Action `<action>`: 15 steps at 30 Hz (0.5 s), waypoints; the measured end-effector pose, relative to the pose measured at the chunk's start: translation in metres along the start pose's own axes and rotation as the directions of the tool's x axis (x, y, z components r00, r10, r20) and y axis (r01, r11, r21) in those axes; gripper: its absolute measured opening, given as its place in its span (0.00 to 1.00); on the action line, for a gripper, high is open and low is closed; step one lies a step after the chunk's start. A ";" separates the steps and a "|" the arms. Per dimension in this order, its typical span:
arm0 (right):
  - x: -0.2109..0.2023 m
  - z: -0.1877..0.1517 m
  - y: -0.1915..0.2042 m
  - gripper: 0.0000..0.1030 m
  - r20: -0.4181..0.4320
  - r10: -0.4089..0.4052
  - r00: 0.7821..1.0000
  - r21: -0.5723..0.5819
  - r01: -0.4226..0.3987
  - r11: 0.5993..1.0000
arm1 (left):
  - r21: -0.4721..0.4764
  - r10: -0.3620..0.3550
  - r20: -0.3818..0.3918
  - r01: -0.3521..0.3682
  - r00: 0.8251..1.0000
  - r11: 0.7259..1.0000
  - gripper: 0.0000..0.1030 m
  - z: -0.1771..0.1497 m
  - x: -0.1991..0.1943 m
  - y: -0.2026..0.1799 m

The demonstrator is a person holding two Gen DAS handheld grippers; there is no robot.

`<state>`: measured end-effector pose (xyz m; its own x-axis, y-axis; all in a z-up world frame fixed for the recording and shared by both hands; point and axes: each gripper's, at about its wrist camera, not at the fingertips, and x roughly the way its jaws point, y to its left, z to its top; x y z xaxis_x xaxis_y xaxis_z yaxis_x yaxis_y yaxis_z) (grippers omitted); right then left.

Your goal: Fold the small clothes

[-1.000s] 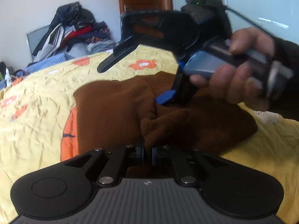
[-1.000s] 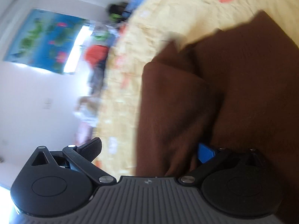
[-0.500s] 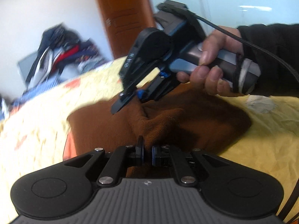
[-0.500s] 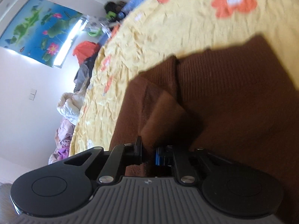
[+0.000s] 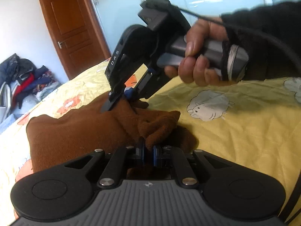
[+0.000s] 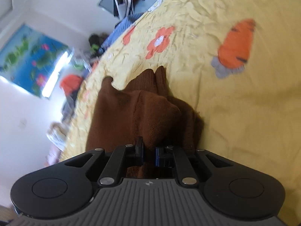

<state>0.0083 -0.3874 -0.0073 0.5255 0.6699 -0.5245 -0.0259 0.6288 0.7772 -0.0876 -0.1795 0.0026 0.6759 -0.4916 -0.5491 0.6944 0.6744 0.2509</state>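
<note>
On the bed (image 5: 244,131), over a yellow cartoon-print sheet, I have both tools pinched onto one brown knit garment (image 5: 75,133) that lies bunched near the middle of the mattress. My left tool (image 5: 147,153) is nearly closed on a thick gather of the knit at the near edge; the fabric bulges up just beyond the blue pads. My right tool (image 5: 126,96), gripped in my right hand (image 5: 199,64), comes down from above and bites a raised ridge of the same garment farther back, its jaws narrow around the cloth. From the right wrist view the right tool (image 6: 148,154) holds a fold of brown knit (image 6: 135,113) between its pads, and two cuff-like ends of the garment point away toward the orange flowers on the sheet.

I judge the knit to be light, soft and limp, with a fuzzy face that grips the pads well, so slipping looks unlikely. It will sag and crumple between my two holds, not keep a line. Hems or corners should give cleaner holds than these mid-panel bunches, which trap several layers at once. A heap of other clothes (image 5: 20,82) sits by the wooden door (image 5: 71,30).
</note>
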 end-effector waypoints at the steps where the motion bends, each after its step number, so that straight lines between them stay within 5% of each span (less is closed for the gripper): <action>1: 0.000 0.000 -0.002 0.20 0.008 0.008 1.000 0.017 -0.008 1.000 | -0.022 -0.015 0.014 0.015 1.000 1.000 0.09 0.000 -0.007 0.007; 3: -0.004 0.001 -0.003 0.35 0.025 0.036 0.999 0.046 -0.037 0.998 | -0.083 -0.040 0.041 0.043 0.998 0.996 0.17 -0.003 -0.029 0.027; 5: -0.019 0.001 0.006 0.69 0.095 0.052 0.994 0.034 -0.056 0.998 | -0.174 -0.036 0.068 0.048 0.997 0.984 0.50 -0.012 -0.052 0.053; 6: -0.028 0.001 0.009 0.78 0.135 0.054 0.989 0.024 -0.058 0.998 | -0.230 -0.015 0.080 0.033 0.997 0.973 0.85 -0.018 -0.062 0.068; 7: -0.036 0.001 0.011 0.89 0.166 0.049 0.985 0.015 -0.052 0.999 | -0.288 0.013 0.095 0.015 0.995 0.958 1.00 -0.024 -0.070 0.082; 10: -0.038 0.008 0.018 0.92 0.182 -0.050 0.982 -0.038 0.057 0.998 | -0.461 0.069 0.063 -0.033 0.996 0.887 0.99 -0.043 -0.076 0.131; 12: -0.025 0.011 0.021 0.92 0.143 -0.116 0.983 -0.056 0.125 0.991 | -0.624 0.075 0.018 -0.048 0.997 0.780 0.99 -0.052 -0.066 0.166; 13: -0.016 0.012 0.021 0.92 0.119 -0.131 0.984 -0.056 0.139 0.989 | -0.714 0.042 0.022 -0.014 0.999 0.700 0.99 -0.060 -0.057 0.184; 15: 0.000 0.011 0.019 0.92 0.078 -0.145 0.986 -0.057 0.149 0.987 | -0.869 -0.041 0.009 0.029 0.999 0.494 0.98 -0.078 -0.030 0.217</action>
<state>0.0175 -0.3799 0.0110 0.5888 0.5388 -0.6025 0.0042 0.7434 0.6688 0.0236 0.0246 0.0114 0.6489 -0.5242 -0.5516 0.1475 0.7978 -0.5846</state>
